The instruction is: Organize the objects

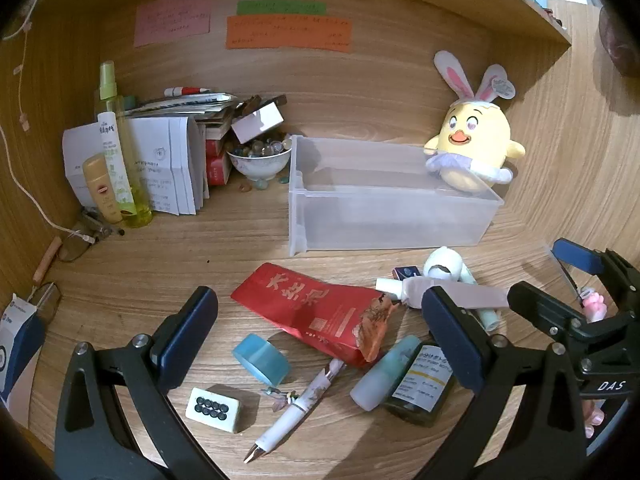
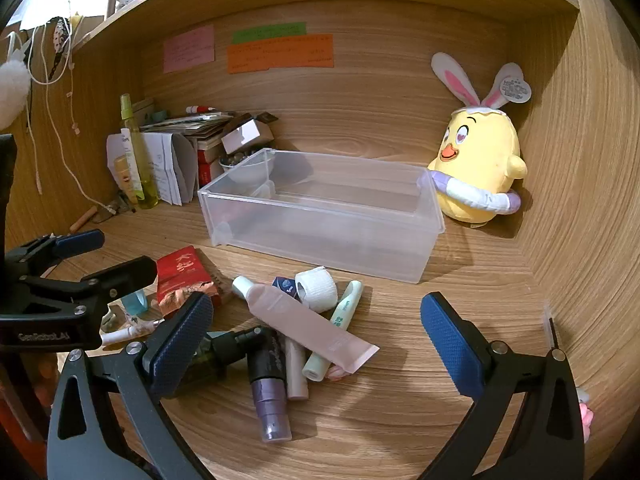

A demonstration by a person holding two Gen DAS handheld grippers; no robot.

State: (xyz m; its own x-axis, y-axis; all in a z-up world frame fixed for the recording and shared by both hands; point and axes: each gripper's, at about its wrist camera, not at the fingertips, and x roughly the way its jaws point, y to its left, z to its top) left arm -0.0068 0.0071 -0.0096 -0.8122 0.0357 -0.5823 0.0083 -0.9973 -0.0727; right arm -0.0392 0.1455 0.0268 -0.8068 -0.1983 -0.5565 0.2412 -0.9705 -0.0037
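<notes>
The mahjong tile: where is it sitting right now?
In the left wrist view the mahjong tile lies on the desk at lower left, just below the blue tape roll and left of the white pen.

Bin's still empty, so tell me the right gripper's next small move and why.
Probably lower the open right gripper onto the pink tube: it lies on top of the pile, between the spread fingers, with the clear bin just behind it.

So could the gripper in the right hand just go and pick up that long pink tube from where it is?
Probably yes. The right gripper is open and the pink tube lies on top of the pile between its fingers, with nothing over it. Closing might also nudge the green tube under it.
</notes>
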